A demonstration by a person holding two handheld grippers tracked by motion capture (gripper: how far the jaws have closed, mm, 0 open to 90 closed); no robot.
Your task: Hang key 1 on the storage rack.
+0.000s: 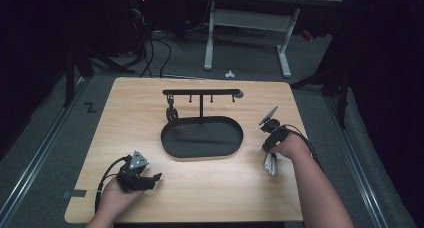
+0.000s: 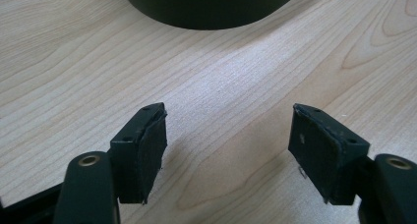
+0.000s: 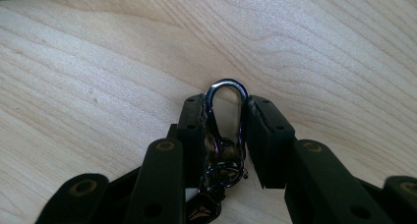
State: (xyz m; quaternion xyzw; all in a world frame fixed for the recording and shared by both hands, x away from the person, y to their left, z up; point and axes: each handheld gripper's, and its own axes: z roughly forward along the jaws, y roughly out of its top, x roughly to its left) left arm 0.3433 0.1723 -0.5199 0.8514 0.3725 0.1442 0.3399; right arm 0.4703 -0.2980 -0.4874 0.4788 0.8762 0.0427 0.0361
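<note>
R gripper (image 3: 225,117) pinches a shiny metal carabiner (image 3: 226,94) low over the table (image 1: 210,188), right of the black tray (image 1: 202,137) w/ hook stand (image 1: 201,94); L gripper (image 2: 227,135) spread wide, empty, near front-left edge.

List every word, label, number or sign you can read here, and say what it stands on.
No printed text can be read on the table, the tray, the stand, the carabiner or either gripper.
A black mark like a "Z" lies on the floor; whether it is a letter is unclear.
</note>
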